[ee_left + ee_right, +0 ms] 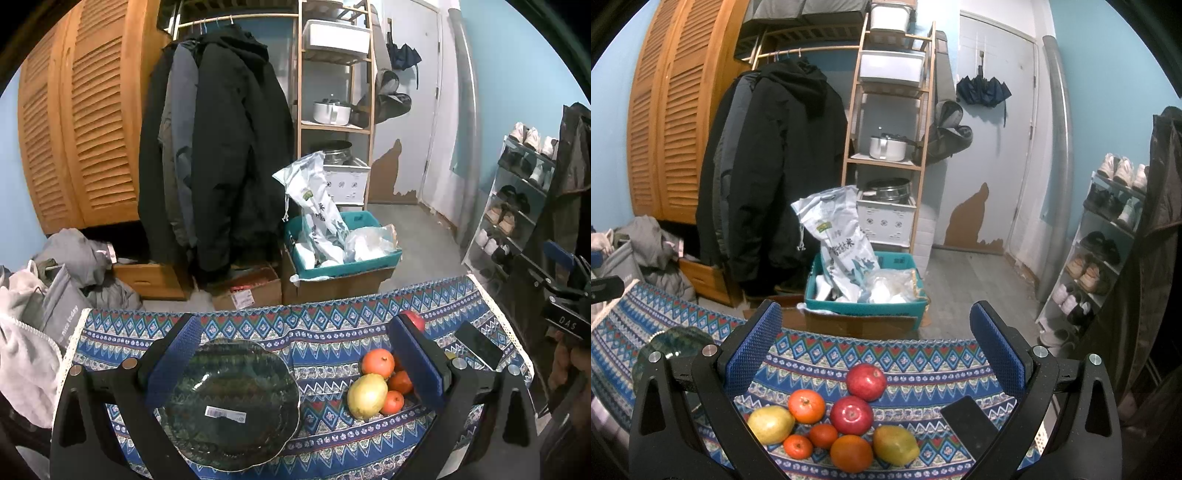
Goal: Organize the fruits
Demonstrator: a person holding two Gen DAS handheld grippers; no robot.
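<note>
A dark green glass plate (229, 402) lies on the patterned tablecloth (325, 332), between the fingers of my open left gripper (295, 354); nothing lies in it. To its right a yellow pear (366, 396) rests among several oranges (377, 362). In the right wrist view the fruit pile sits between the fingers of my open right gripper (875, 350): two red apples (866, 381), two yellow pears (771, 424), several oranges (806, 405). The plate's edge (676, 341) shows at far left there. Neither gripper holds anything.
A black phone (967, 424) lies on the cloth right of the fruit. Beyond the table's far edge stand a teal bin (866, 295) on cardboard boxes, hanging coats (218, 155), a wooden shelf and a shoe rack (1108, 236). A hand (569, 362) holds the right gripper.
</note>
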